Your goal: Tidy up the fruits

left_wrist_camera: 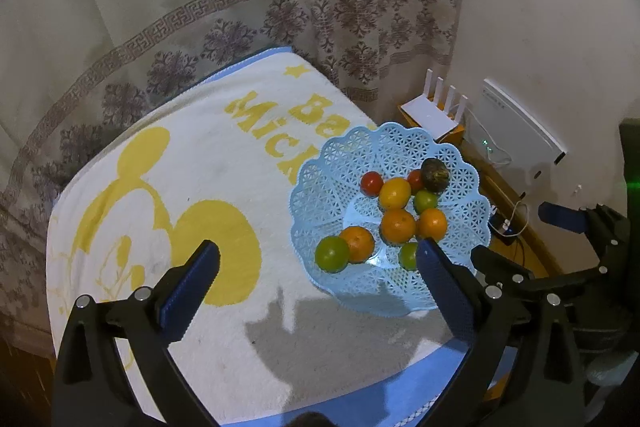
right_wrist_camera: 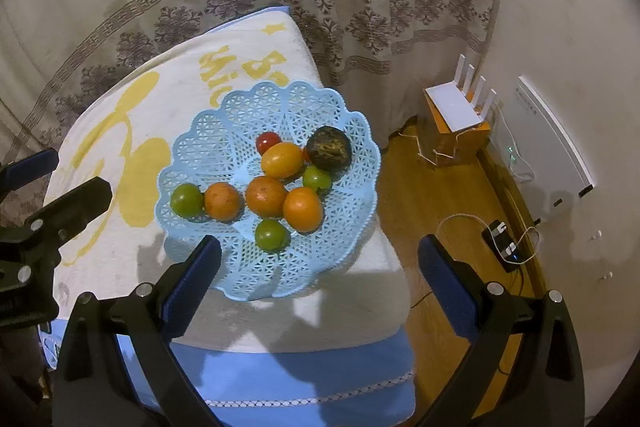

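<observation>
Holding both grippers wide open and empty, I see my left gripper and right gripper above the blue basket, where all fruits lie, on the towel-covered surface.

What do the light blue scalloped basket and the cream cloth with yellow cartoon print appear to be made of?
Light blue scalloped basket: likely moulded plastic, with a uniform glossy lattice and see-through holes. Cream cloth with yellow cartoon print: probably terry towelling, with a fuzzy matte pile.
</observation>
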`<state>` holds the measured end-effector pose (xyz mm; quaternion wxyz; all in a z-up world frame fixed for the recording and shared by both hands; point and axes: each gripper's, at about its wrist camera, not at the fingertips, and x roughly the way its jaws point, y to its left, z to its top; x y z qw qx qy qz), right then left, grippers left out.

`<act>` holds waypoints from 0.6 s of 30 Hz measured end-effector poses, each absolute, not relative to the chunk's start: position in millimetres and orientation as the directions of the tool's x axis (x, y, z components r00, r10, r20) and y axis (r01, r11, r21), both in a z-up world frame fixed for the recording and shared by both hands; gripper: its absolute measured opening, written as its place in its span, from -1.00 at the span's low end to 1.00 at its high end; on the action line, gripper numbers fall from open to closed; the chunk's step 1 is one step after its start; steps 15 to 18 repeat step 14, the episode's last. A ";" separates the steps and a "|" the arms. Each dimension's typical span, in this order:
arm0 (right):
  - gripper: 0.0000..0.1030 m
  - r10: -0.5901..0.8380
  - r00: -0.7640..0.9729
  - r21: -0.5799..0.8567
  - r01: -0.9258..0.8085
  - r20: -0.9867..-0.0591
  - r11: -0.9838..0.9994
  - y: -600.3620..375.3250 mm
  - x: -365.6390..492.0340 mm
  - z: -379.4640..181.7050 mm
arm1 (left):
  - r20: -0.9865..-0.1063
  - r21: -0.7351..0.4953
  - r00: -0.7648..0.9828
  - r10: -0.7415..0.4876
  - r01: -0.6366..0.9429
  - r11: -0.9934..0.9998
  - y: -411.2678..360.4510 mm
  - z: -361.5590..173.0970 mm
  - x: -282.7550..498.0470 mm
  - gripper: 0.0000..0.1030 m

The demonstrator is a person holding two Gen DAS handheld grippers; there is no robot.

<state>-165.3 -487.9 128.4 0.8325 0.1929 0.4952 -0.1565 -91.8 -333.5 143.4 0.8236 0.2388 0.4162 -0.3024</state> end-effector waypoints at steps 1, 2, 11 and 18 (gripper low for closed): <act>0.94 -0.070 0.459 0.166 0.455 -0.886 0.875 -488.6 -165.7 127.8 | -0.828 0.148 0.474 -0.300 0.701 0.698 -334.7 143.4 -92.9 0.90; 0.94 -0.072 0.458 0.166 0.459 -0.886 0.873 -489.3 -166.1 127.1 | -0.826 0.154 0.476 -0.302 0.706 0.692 -335.9 143.2 -94.0 0.90; 0.94 -0.066 0.452 0.172 0.466 -0.889 0.868 -488.4 -161.4 122.7 | -0.848 0.138 0.448 -0.283 0.702 0.698 -334.1 138.4 -84.9 0.90; 0.94 -0.060 0.451 0.172 0.457 -0.890 0.873 -483.3 -155.7 121.6 | -0.856 0.127 0.441 -0.270 0.686 0.716 -327.2 136.3 -77.3 0.90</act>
